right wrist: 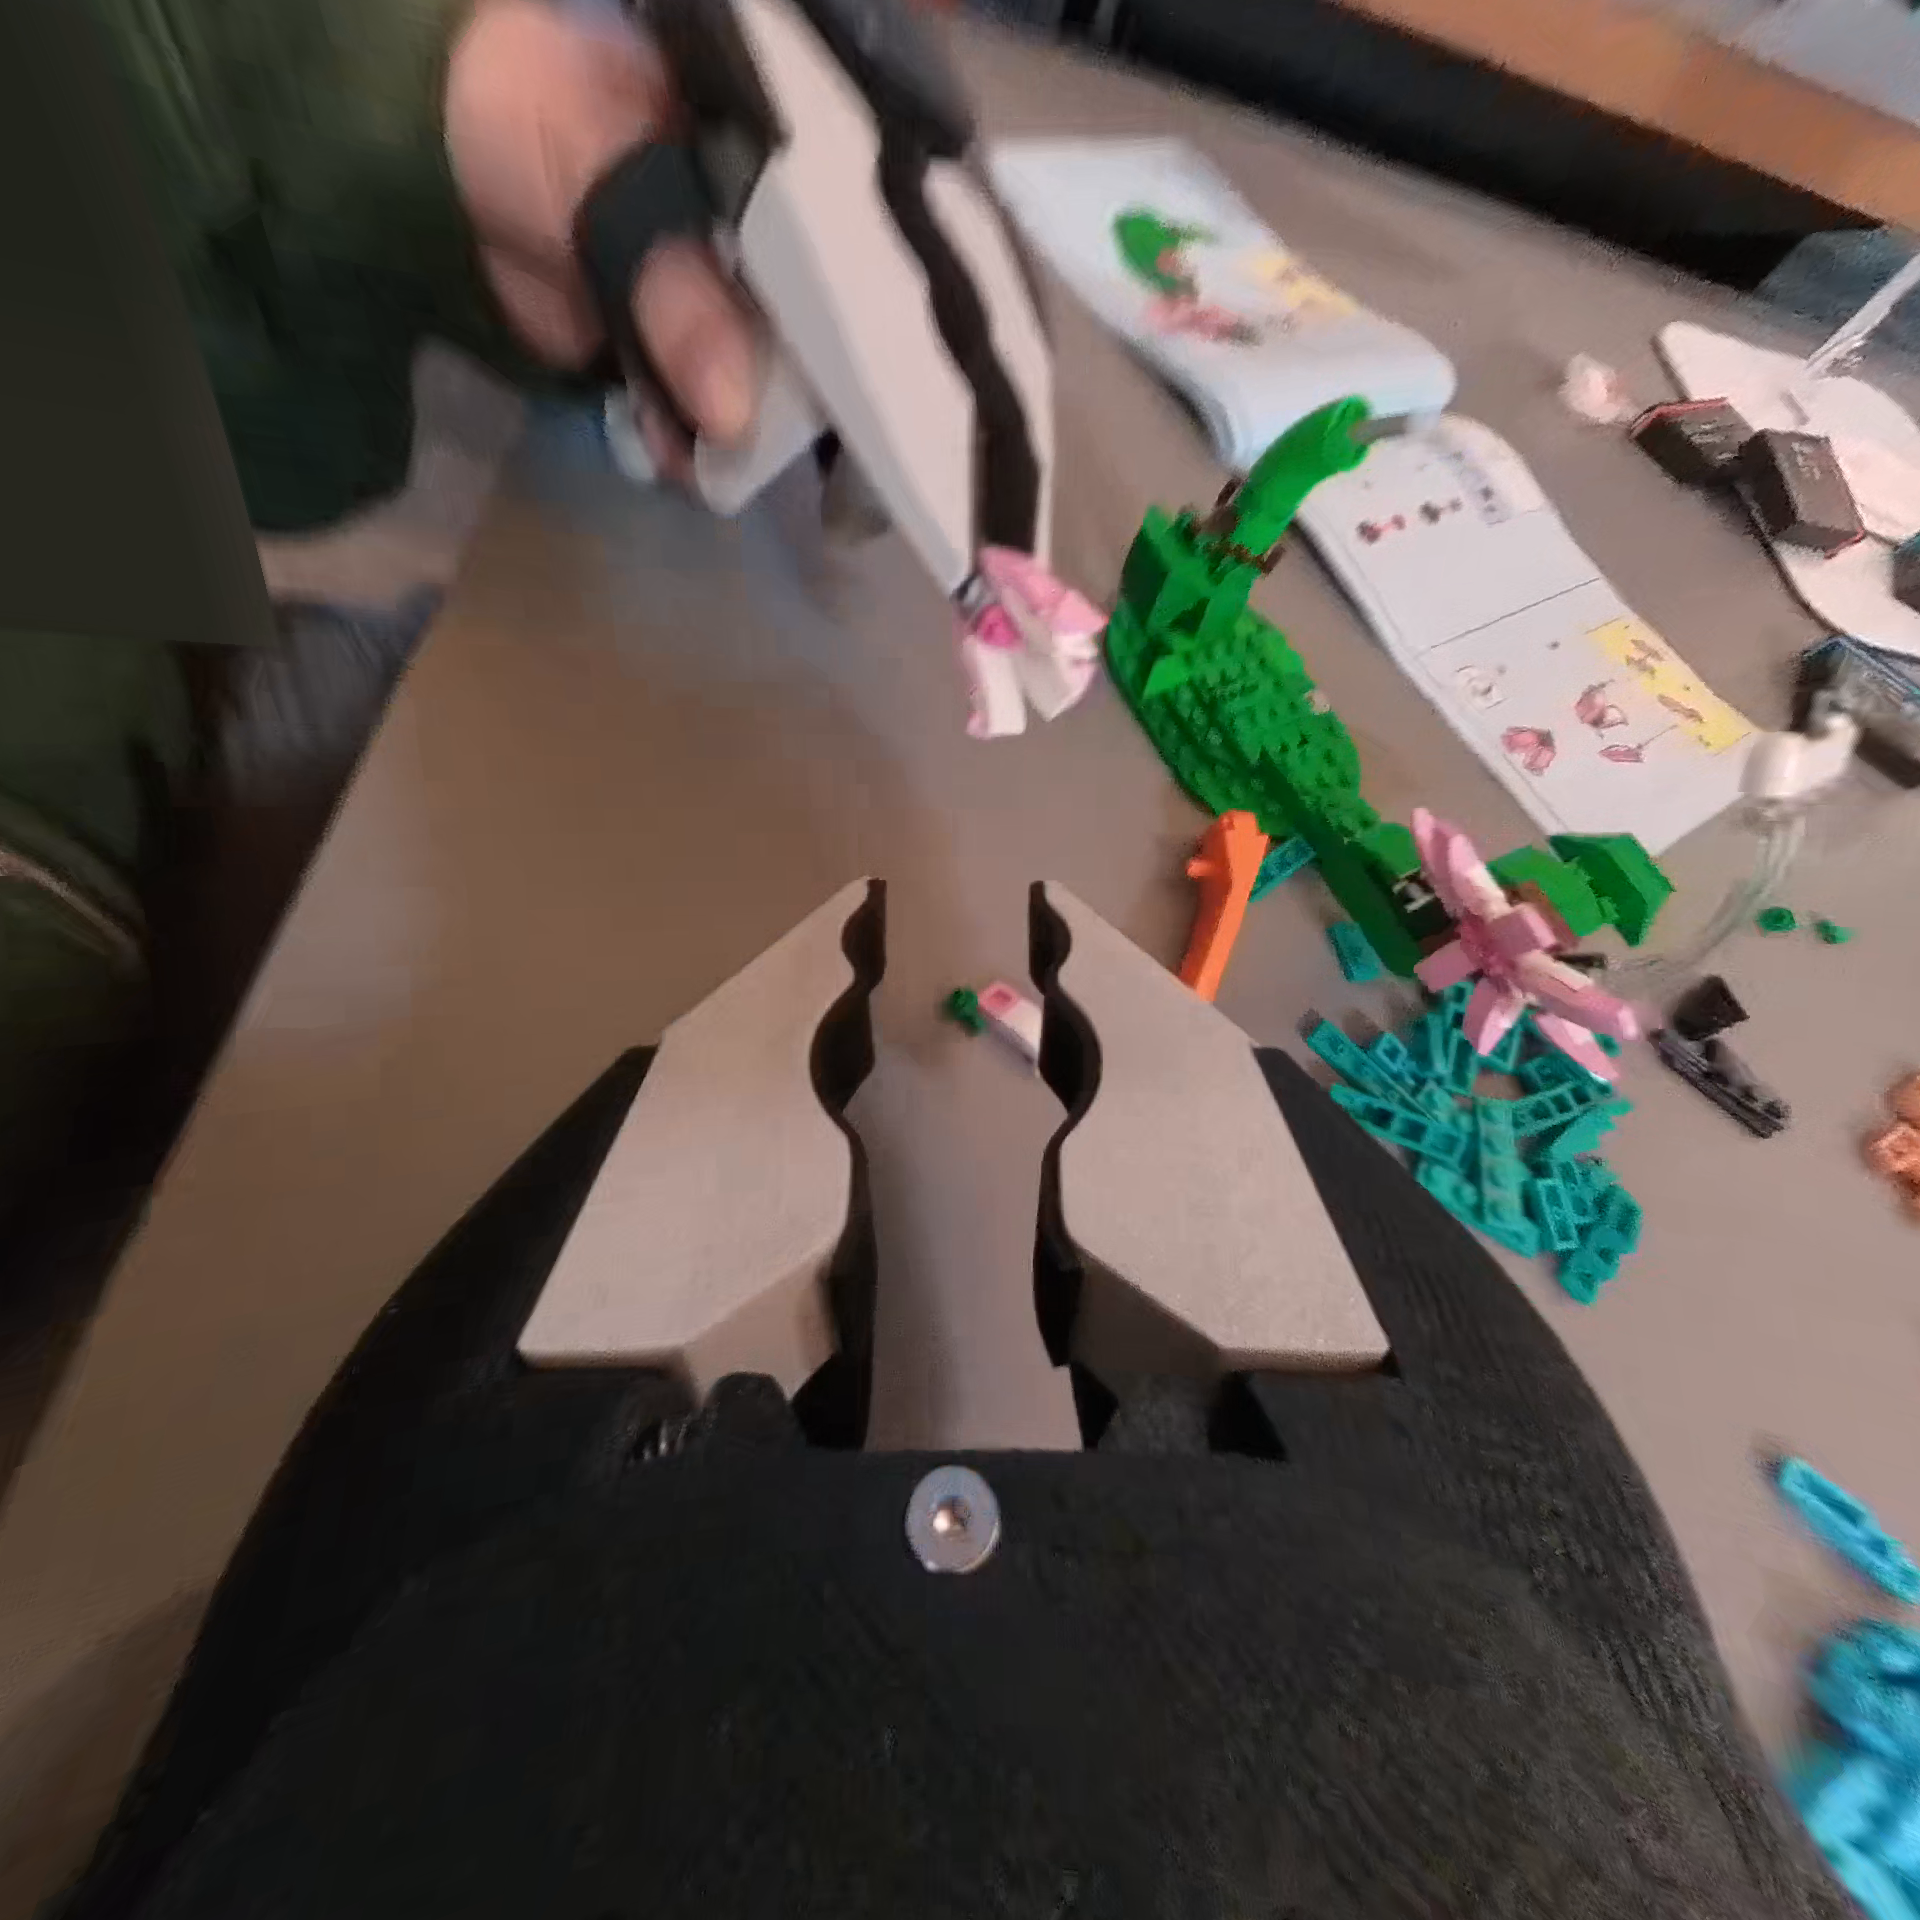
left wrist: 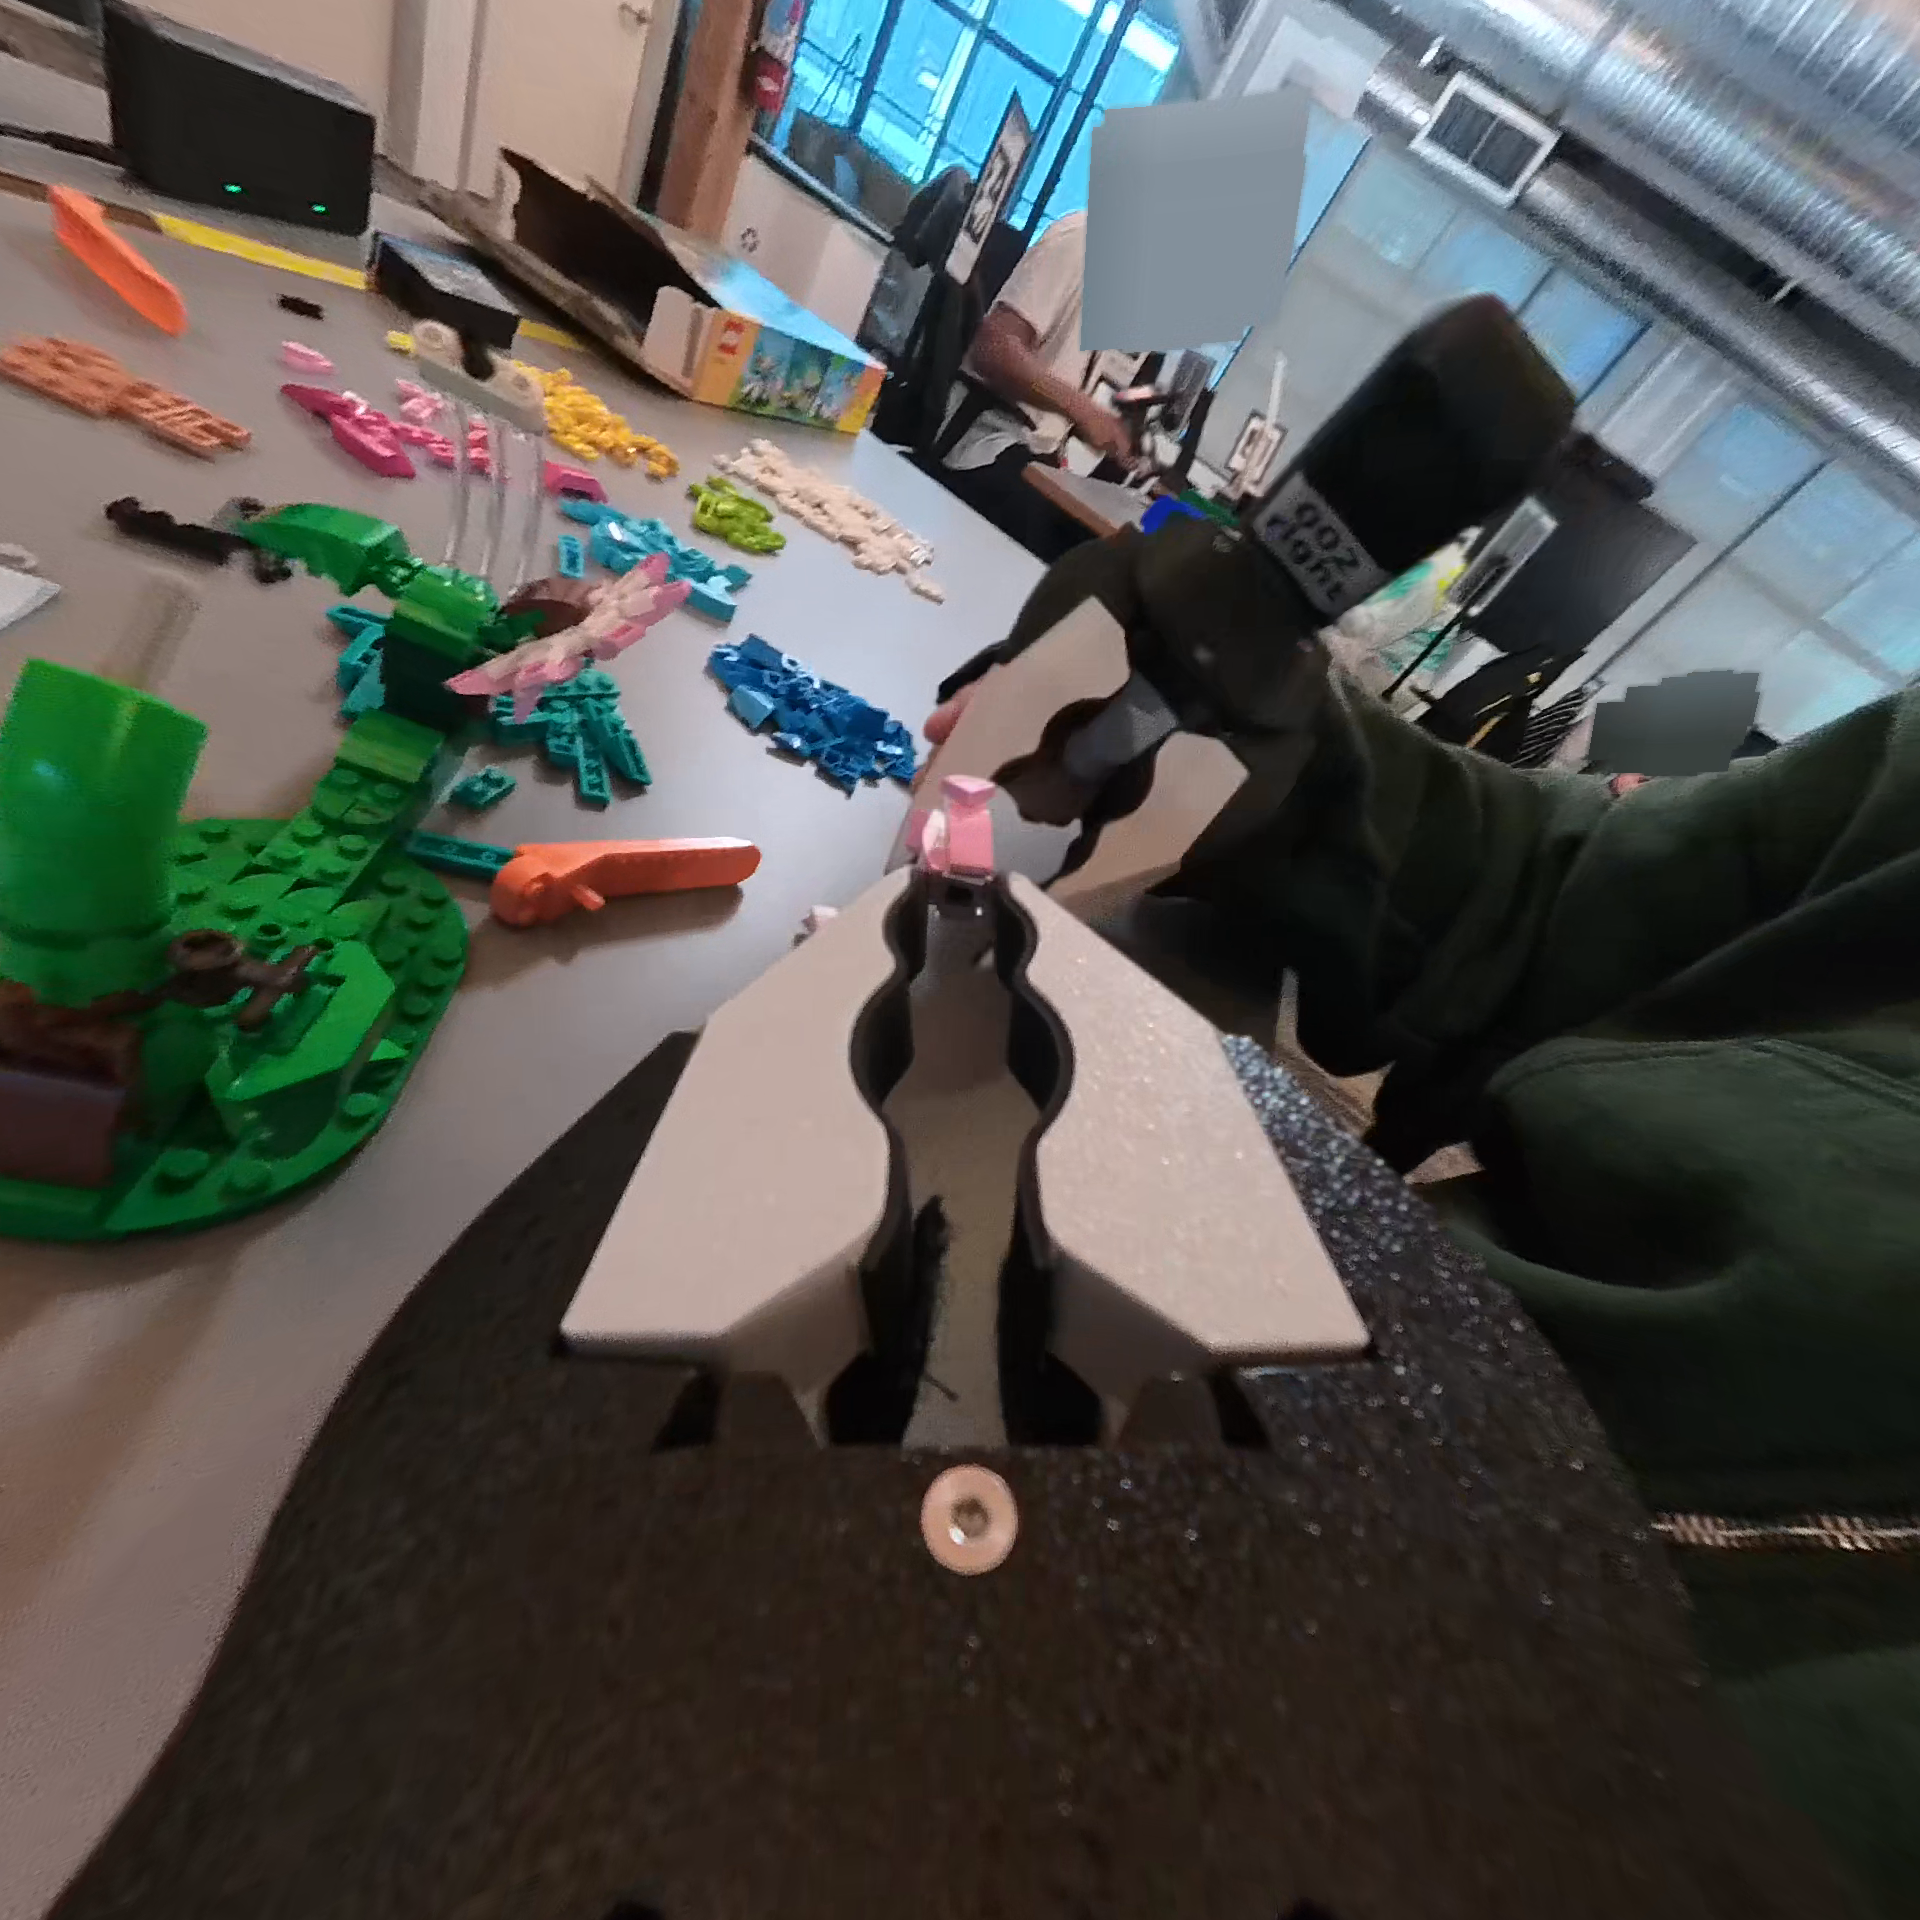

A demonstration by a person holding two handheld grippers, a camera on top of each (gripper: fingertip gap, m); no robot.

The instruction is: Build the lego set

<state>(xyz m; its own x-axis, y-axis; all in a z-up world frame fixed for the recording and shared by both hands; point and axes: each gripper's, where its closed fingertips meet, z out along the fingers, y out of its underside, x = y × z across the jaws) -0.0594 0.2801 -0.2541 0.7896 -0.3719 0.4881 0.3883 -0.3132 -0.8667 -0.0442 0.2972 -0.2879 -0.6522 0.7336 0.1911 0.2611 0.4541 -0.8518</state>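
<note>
My left gripper [left wrist: 956,899] is shut on a small pink flower assembly [left wrist: 958,826] and holds it above the table's near edge. In the right wrist view this gripper [right wrist: 977,582] and its pink and white flower [right wrist: 1034,649] hang blurred beside the green build [right wrist: 1226,707]. My right gripper [right wrist: 956,894] is open and empty, low over the table. Between its fingers lie a small pink and white piece [right wrist: 1013,1013] and a tiny green piece [right wrist: 964,1008]. The green build [left wrist: 239,997] carries another pink flower [left wrist: 582,634].
An orange brick separator [left wrist: 623,873] lies by the build. Sorted piles of teal [right wrist: 1486,1143], blue [left wrist: 810,712], white [left wrist: 831,509] and yellow [left wrist: 603,421] pieces cover the table. Open instruction booklets [right wrist: 1507,623] lie beyond. A set box [left wrist: 769,364] stands at the far edge. A seated person [left wrist: 1029,343] is behind. One gripper's finger ends stand about 5 cm off the other's. The orange brick separator [left wrist: 623,873] sits 6 cm or so from the ends of my right fingers. Look for it in the right wrist view [right wrist: 1203,901] too.
</note>
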